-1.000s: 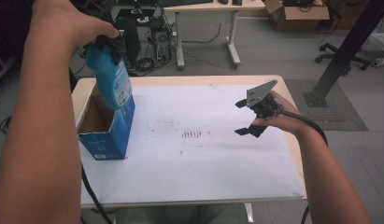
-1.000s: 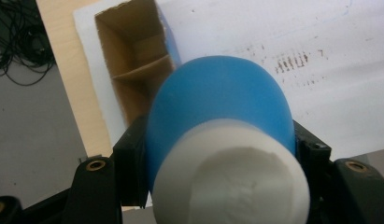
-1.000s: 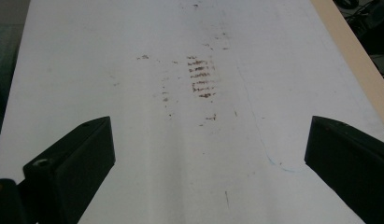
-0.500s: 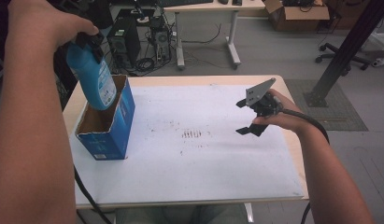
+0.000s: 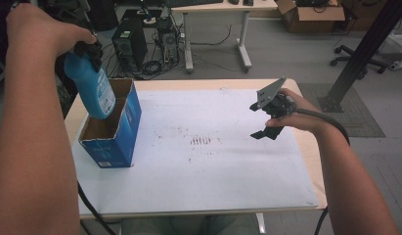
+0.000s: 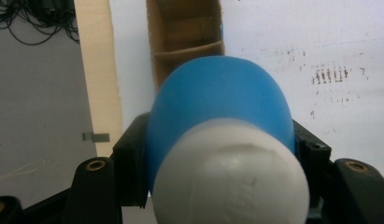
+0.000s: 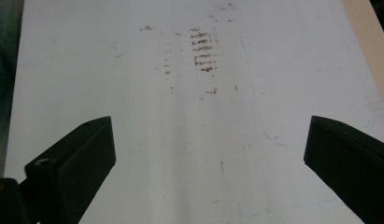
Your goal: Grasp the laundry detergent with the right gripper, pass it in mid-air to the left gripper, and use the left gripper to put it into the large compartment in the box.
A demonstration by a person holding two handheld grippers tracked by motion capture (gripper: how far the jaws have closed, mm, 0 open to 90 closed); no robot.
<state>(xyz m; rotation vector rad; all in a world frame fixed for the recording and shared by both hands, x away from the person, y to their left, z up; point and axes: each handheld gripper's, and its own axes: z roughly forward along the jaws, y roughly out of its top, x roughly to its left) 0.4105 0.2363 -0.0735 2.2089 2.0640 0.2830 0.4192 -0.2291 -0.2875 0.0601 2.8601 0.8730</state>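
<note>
- From the high view, the left hand-held gripper grips a blue bottle near its top; the bottle hangs tilted, its lower end over the open blue cardboard box at the left of the worktop
- The high view shows the box standing upright on the white sheet, near the worktop's left edge, with its brown inside open to the camera
- The left gripper view looks down the bottle from above: its white cap is nearest the lens, the blue body swells beyond it, and the black jaws press on both sides of the bottle
- That same view shows cardboard dividers inside the box directly beyond the bottle, a detail too small to tell from above
- The high view places the right hand-held gripper over the right part of the sheet, well apart from the box and bottle, with a grey plate on top and a cable trailing along the forearm
- The right gripper view shows its two black jaws standing wide apart with nothing between them, above the white sheet
- Brown smudges mark the sheet ahead of those jaws; from above the same smudges lie near the sheet's middle, between the box and the right hand-held gripper
</note>
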